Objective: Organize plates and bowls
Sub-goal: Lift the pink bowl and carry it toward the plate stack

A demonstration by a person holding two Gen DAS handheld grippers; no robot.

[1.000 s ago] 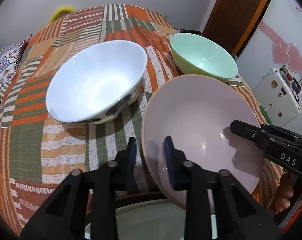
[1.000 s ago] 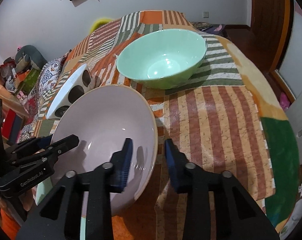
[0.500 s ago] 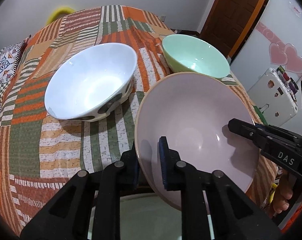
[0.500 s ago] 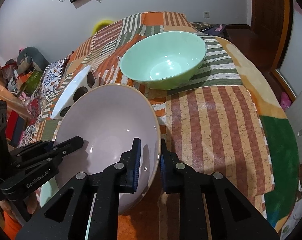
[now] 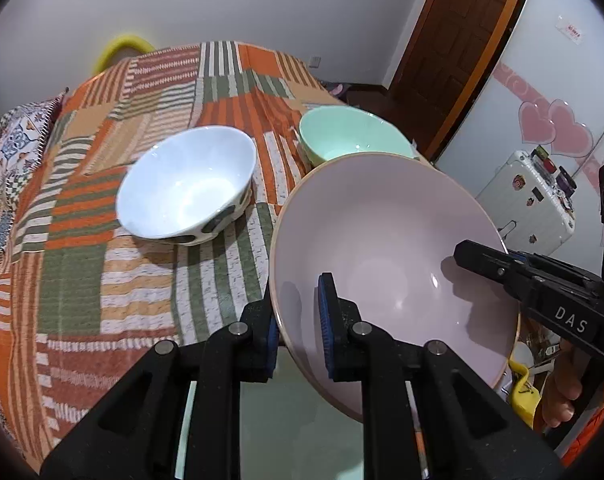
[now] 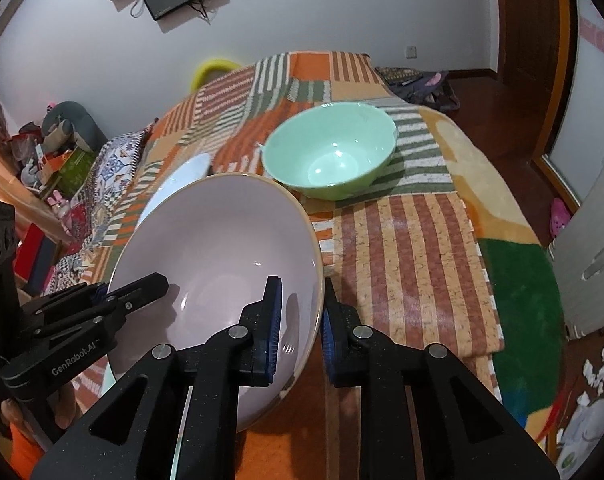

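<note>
Both grippers clamp the pink bowl (image 5: 386, 248): left gripper (image 5: 299, 332) on its near-left rim, right gripper (image 6: 299, 332) opposite. It has risen off the bed (image 5: 101, 280) since earlier; the white bowl (image 5: 185, 188) and green bowl (image 6: 330, 152) sit beyond.

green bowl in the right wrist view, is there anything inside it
No, the green bowl sits empty on the patchwork cloth, with only its glossy inner surface and a few light reflections showing.

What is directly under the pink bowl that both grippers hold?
Below the pink bowl a pale green glossy surface shows between the fingers. The bowl and grippers cover most of it, so what it is cannot be told.
</note>
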